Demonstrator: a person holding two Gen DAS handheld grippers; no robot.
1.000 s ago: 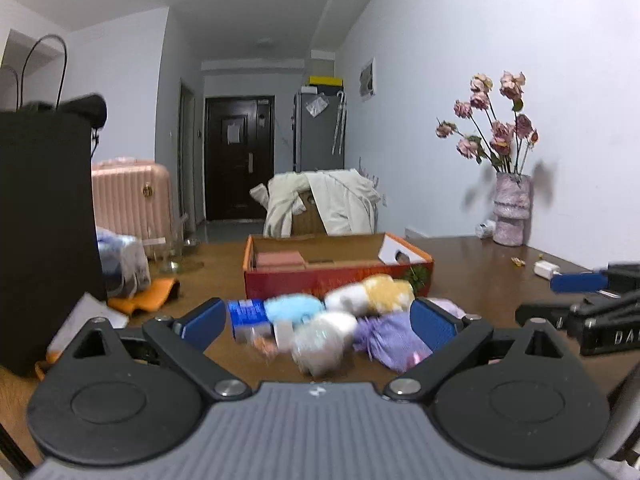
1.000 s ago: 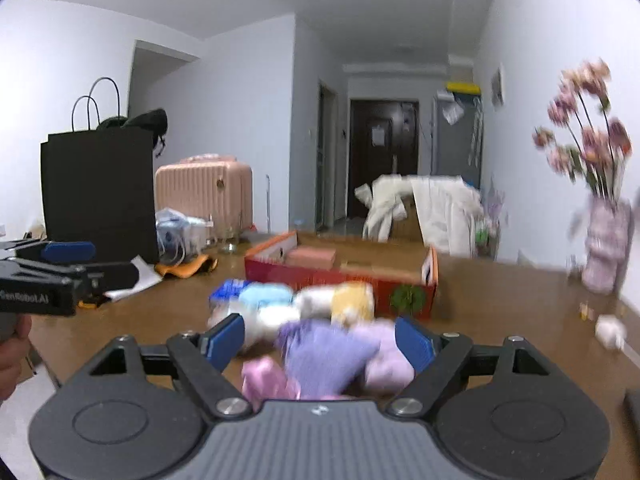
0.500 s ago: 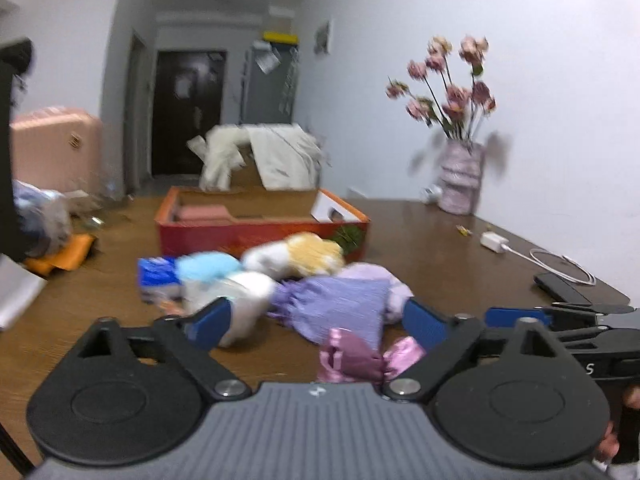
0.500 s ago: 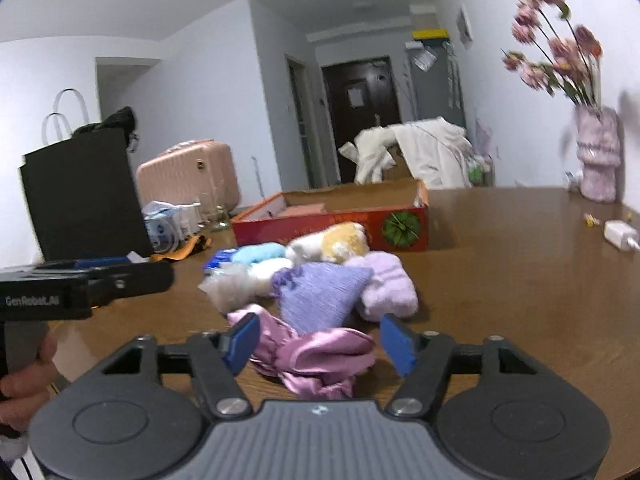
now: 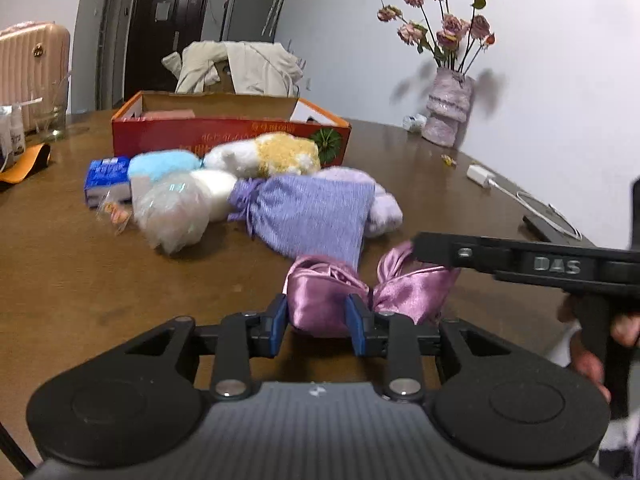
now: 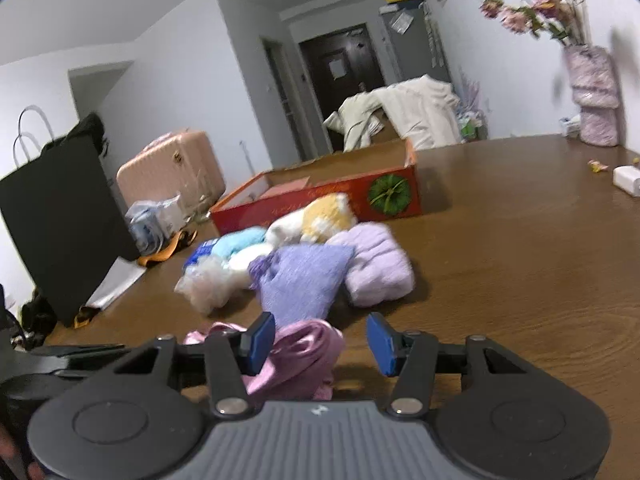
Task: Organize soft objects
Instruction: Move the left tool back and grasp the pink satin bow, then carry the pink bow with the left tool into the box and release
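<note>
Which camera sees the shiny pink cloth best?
The left wrist view: the shiny pink cloth shows sharp, pinched between the left tongs. The right wrist view shows it blurred, partly hidden behind the right tongs.

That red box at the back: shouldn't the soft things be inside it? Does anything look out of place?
Yes: the red box looks nearly empty, while the soft items lie jumbled on the table before it. Only the pink satin pouch is gripped, by the left gripper.

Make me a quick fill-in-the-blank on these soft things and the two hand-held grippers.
1. The left hand-held gripper is clamped on the ____ satin pouch.
2. The right hand-held gripper has its jaws ____.
3. The red box stands ____ the pile of soft things.

Missing: pink; open; behind
</note>
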